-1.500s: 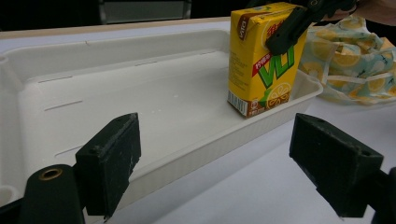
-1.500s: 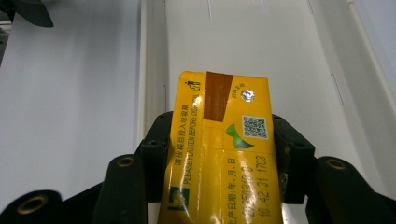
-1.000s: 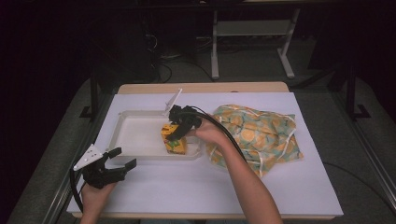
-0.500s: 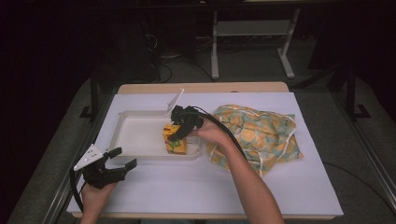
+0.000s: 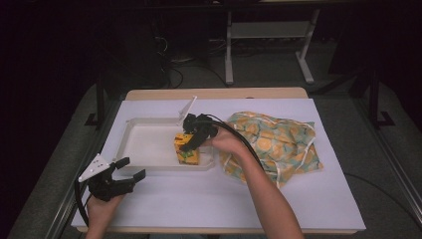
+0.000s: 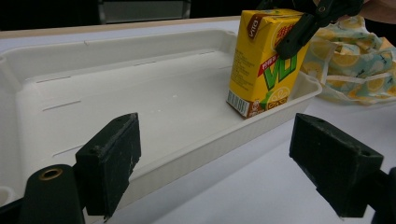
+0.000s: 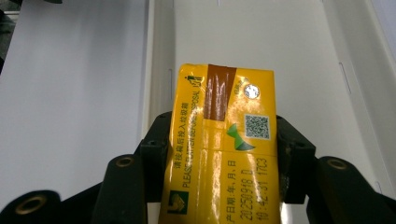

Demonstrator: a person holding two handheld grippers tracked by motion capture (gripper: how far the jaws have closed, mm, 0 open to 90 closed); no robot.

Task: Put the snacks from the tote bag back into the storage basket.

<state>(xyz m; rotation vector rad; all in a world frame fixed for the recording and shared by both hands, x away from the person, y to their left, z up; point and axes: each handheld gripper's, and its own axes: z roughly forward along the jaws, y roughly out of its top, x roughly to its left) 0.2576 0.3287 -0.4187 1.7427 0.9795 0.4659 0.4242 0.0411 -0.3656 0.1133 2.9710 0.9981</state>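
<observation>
I clamp the right gripper [image 5: 191,141] on the yellow juice carton [image 5: 186,150], upright in the white tray's [image 5: 144,122] near corner, to seat it; my left gripper [image 5: 128,175] waits open, empty, beside the tray.

We saw a yellow drink carton [image 6: 264,60] with green lettering, a red band and a brown strip on its top. The tray [image 5: 144,147] was white. The cloth bag [image 5: 278,142] bore orange citrus slices on pale teal. Both grippers, left gripper [image 5: 130,169] and right gripper [image 5: 190,142], were black. The worktop [image 5: 209,199] was white with a tan edge.
</observation>
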